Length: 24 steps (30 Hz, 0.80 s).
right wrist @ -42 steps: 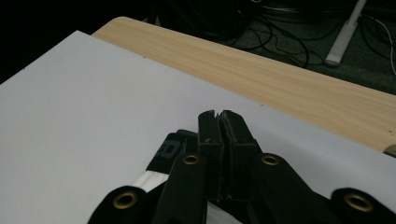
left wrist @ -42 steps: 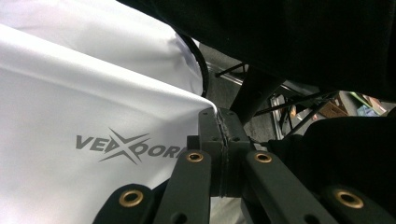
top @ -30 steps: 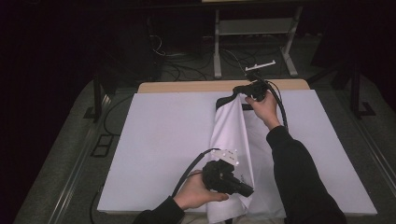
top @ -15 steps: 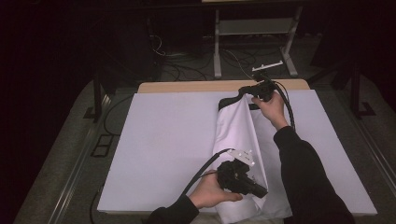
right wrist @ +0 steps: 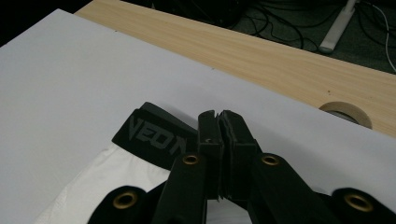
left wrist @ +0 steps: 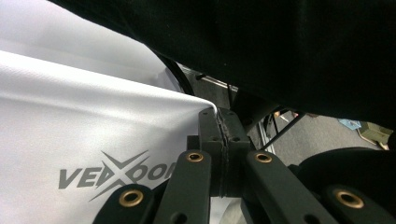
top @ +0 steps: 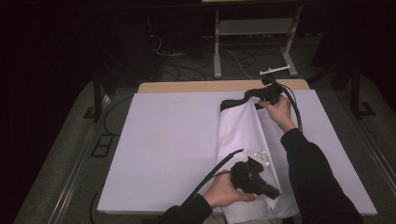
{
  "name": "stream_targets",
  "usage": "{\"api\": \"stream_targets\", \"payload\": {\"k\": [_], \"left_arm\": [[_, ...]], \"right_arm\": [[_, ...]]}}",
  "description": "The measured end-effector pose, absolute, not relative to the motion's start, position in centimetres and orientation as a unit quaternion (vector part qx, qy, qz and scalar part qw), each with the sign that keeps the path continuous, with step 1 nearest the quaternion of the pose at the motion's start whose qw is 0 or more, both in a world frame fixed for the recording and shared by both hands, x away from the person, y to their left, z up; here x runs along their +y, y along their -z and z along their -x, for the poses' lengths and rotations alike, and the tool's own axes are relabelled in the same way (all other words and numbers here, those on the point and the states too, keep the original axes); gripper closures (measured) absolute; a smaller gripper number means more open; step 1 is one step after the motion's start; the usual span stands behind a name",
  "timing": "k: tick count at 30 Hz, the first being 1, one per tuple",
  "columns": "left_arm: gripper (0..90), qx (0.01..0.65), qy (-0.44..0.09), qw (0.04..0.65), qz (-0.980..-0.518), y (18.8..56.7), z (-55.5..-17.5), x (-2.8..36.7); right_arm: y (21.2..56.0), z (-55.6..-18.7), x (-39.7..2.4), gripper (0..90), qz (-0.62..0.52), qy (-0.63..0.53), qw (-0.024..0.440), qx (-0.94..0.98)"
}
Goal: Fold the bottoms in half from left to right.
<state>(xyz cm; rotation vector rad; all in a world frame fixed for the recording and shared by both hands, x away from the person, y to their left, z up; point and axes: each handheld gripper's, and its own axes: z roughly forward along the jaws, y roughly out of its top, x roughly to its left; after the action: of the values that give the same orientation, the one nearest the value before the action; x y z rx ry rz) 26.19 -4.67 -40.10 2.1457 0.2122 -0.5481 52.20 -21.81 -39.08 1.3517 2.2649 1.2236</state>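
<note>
- On the right half of the table (top: 154, 140), which is covered with a white sheet, lies a white garment (top: 240, 135) with a black waistband (top: 232, 102) at its far end.
- My left gripper (top: 275, 192) sits at the near end of the garment, close to the table's near edge. My left hand (top: 224, 190) holds it from the left.
- Left gripper state: jaws pressed together on a fold of the white fabric. In the left gripper view the cloth (left wrist: 93, 135) runs right into the closed jaws, and a grey printed logo (left wrist: 116, 175) shows on it just beside them.
- My right gripper (top: 247, 93) sits at the far end of the garment, beside the bare wooden strip (top: 187, 87) along the table's far edge. My right hand (top: 279, 111) holds it from the right.
- Right gripper state: jaws pressed together at the waistband end of the garment. In the right gripper view the waistband (right wrist: 154, 135), with grey lettering, lies just left of the jaws, and white cloth (right wrist: 116, 186) sits below it.
- Between the two grippers the garment is stretched lengthwise, with a raised crease running from one gripper to the other.
- A roll of tape (right wrist: 348, 113) lies on the wooden strip, to the right of the right gripper's jaws in its own view.
</note>
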Motion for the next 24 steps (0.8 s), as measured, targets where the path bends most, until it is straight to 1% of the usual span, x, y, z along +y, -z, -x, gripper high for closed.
{"api": "stream_targets", "payload": {"k": [8,24], "left_arm": [[88.7,0.085,0.226,0.44,-0.865,40.7,-26.2,-6.4],[88.6,0.098,0.241,0.437,-0.861,42.1,-26.4,-8.9]], "right_arm": [[39.7,-52.1,-23.1,85.6,-0.451,-0.422,0.119,0.778],[41.7,-51.5,-25.3,85.5,-0.443,-0.407,0.146,0.785]]}}
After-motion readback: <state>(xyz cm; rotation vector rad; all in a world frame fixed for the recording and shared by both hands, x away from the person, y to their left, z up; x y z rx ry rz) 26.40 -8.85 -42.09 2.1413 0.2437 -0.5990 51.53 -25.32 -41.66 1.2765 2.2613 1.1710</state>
